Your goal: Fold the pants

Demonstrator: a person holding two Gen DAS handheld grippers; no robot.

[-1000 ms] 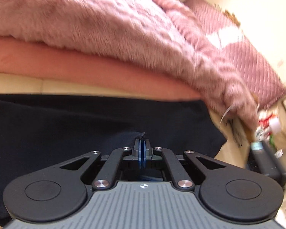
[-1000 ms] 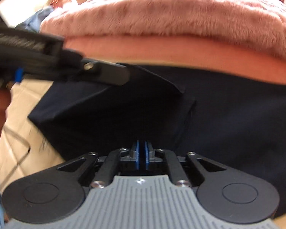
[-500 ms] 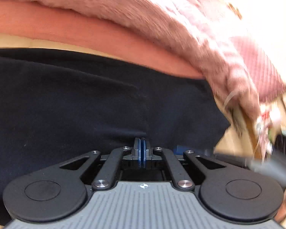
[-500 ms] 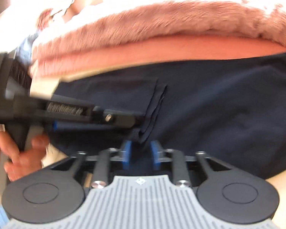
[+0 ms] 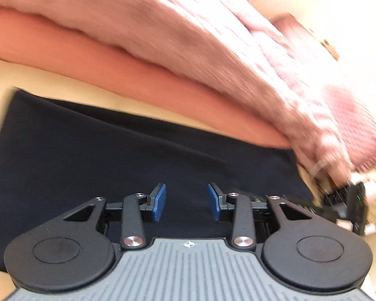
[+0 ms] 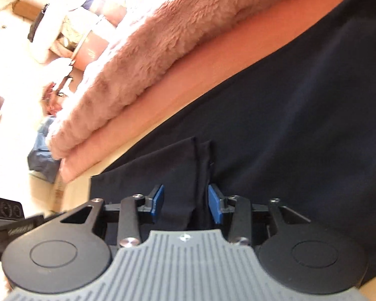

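Your dark navy pants (image 5: 143, 150) lie spread flat on the pale bed surface (image 5: 37, 75), just in front of a folded salmon blanket (image 5: 112, 70) with a fluffy pink throw (image 6: 163, 50) on top.

Your left hand-held gripper (image 5: 186, 202) is opening over flat cloth; its blue pads (image 5: 160, 202) stand apart and pinch nothing.

Your right hand-held gripper (image 6: 186, 204) is closing, pads still parted. A raised pleat of layered fabric (image 6: 200, 175) near the garment's edge runs between them, but neither pad seems to press on it yet.

Expect this cloth to be light, limp and a bit slick: it will sag and slide, and thin layers can slip apart if you catch only the top one. Take hold at edges or a gathered ridge, pinching all layers together, with both grips well apart along the same edge so the fold stays straight.
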